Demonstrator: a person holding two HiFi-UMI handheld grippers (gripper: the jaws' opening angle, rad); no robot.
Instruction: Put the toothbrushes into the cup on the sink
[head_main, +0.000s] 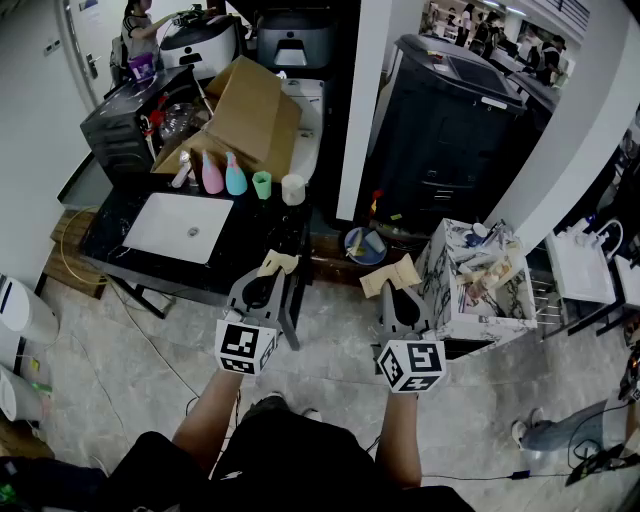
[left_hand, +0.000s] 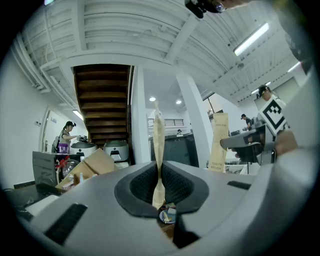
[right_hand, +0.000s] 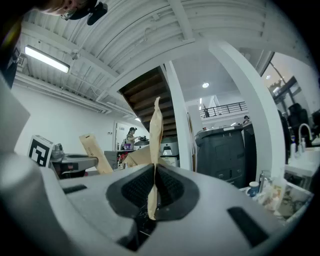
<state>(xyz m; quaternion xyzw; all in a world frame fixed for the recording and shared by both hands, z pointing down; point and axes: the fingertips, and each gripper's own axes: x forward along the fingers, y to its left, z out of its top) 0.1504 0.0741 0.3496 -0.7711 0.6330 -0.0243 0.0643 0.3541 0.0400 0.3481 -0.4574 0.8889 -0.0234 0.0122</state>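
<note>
In the head view my left gripper (head_main: 268, 278) is shut on a flat kraft-paper toothbrush packet (head_main: 279, 263), held level in front of the counter. To its right, my right gripper (head_main: 396, 292) is shut on a second packet (head_main: 390, 274). In the left gripper view the packet (left_hand: 158, 145) stands edge-on between the pads, and the right gripper view shows its packet (right_hand: 155, 150) the same way. A green cup (head_main: 262, 184) and a white cup (head_main: 293, 189) stand on the black counter beside the white sink basin (head_main: 160, 222), well beyond both grippers.
Pink (head_main: 212, 175) and blue (head_main: 235, 176) bottles stand left of the cups. An open cardboard box (head_main: 250, 115) sits behind them. A marble-patterned box (head_main: 470, 285) is at my right, a black cabinet (head_main: 450, 120) behind it, a blue bowl (head_main: 364, 245) on the floor. A person (head_main: 138, 28) works far back.
</note>
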